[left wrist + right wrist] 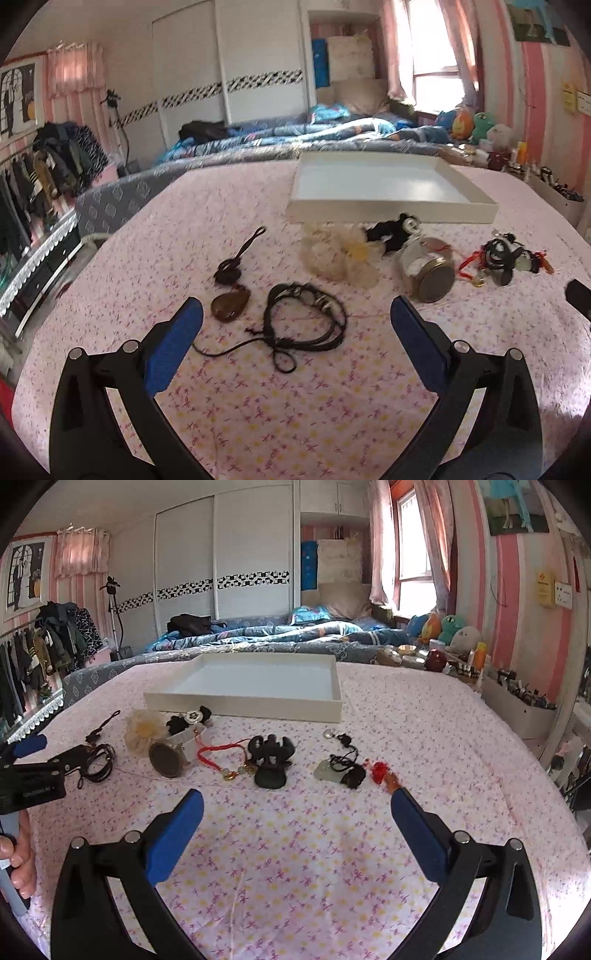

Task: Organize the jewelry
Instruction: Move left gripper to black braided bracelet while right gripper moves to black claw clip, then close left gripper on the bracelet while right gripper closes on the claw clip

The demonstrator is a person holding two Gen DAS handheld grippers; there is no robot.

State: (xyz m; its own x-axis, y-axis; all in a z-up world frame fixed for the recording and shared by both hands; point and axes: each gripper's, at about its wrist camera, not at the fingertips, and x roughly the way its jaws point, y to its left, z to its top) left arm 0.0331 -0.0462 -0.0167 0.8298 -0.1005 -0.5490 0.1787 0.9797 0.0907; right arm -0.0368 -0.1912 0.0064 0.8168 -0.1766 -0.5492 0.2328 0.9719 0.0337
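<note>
Jewelry lies spread on a pink floral cloth. My left gripper (295,321) is open just above a black cord bracelet (306,317), with a brown stone pendant (229,302) on a black cord to its left. A cream fabric flower (343,258), a black hair tie (391,230), a gold-faced watch (432,273) and a black hair claw (502,254) lie beyond. My right gripper (295,808) is open and empty, short of the hair claw (271,760), a red cord charm (218,755) and a jade pendant (332,770). An empty white tray (243,701) stands behind.
A bed with blue bedding (277,635) lies behind the table. A white bin of small items (517,705) stands at the right edge, with plush toys (454,627) near the window. A clothes rack (48,162) stands at the left.
</note>
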